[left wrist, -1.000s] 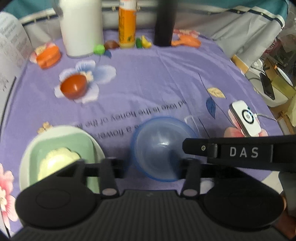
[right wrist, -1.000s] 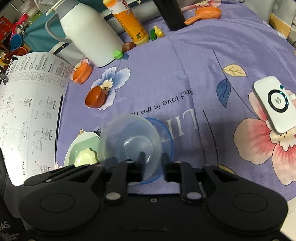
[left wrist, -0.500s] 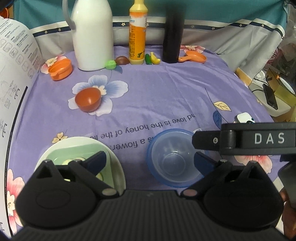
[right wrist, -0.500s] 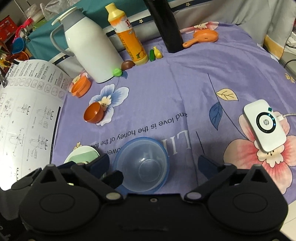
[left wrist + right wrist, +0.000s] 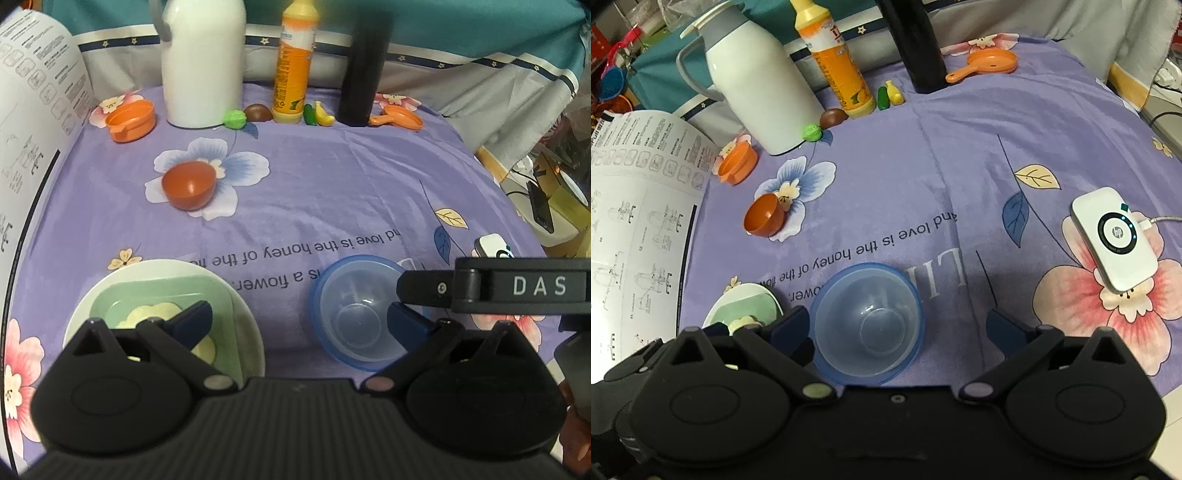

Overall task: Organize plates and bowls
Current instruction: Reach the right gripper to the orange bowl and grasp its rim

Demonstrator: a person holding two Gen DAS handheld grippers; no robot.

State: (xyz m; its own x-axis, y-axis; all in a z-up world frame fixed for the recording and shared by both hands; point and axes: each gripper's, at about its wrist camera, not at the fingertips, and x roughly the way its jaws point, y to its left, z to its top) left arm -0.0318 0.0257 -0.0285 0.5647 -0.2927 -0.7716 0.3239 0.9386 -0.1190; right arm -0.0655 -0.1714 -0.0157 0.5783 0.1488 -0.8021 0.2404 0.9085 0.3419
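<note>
A clear bowl (image 5: 360, 325) sits nested inside a blue bowl (image 5: 320, 295) on the purple cloth near the front edge. My left gripper (image 5: 299, 321) stands open, one finger over the white plate (image 5: 110, 284) and the other at the blue bowl's right side. The white plate carries a green square plate (image 5: 147, 295) with a pale yellow piece on it. My right gripper (image 5: 897, 328) is open too and straddles the nested clear bowl (image 5: 875, 325) and blue bowl (image 5: 866, 266) without touching them. A small orange-red bowl (image 5: 188, 184) lies further back on the left.
Along the back stand a white jug (image 5: 203, 62), an orange bottle (image 5: 295, 66), a black bottle (image 5: 364, 74), an orange cup (image 5: 131, 120), an orange toy pan (image 5: 400, 118) and small toy foods. A white charger (image 5: 1113, 240) lies right; a printed sheet (image 5: 639, 221) rises left.
Both grippers went from nearly closed to wide open. The right one let go of the clear bowl, which now rests inside the blue bowl. Both have drawn back a little.
</note>
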